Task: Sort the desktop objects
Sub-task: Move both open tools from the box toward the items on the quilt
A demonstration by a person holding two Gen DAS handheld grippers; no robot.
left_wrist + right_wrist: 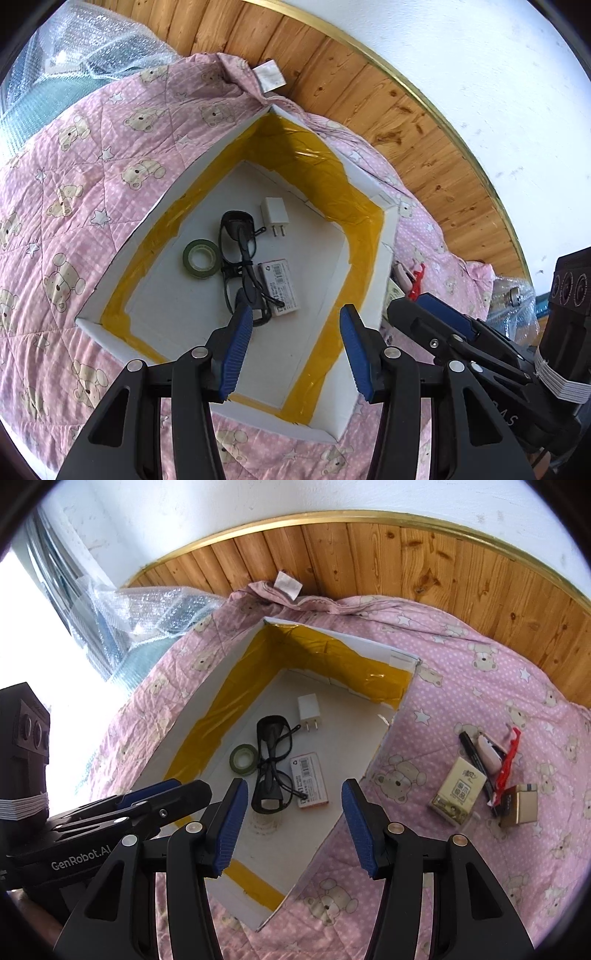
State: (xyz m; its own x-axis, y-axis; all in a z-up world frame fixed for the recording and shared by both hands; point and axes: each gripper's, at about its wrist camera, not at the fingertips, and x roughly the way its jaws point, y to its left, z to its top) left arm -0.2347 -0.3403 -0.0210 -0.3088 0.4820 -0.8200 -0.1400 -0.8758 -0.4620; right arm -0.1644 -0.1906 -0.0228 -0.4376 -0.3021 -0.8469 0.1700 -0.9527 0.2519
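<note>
A white cardboard box (173, 192) lined with yellow tape lies on a pink bear-print quilt (74, 184). Inside it are black glasses (240, 266), a green tape roll (200, 258), a white charger (274, 214) and a small white labelled pack (281, 286). My left gripper (295, 317) hovers open and empty over the box's near half. Beside it, my right gripper (294, 786) is also open and empty above the box (229, 698). On the quilt to the right lie a yellow tissue pack (458, 792), a black pen (476, 760), a red clip-like item (508, 760) and a gold box (522, 805).
A wood-panelled wall (406, 561) runs behind the quilt. Bubble wrap (155, 609) is piled at the far left. A pale pink-and-white object (487, 753) lies among the loose items on the right. In the right wrist view the left gripper (177, 788) crosses the box's left wall.
</note>
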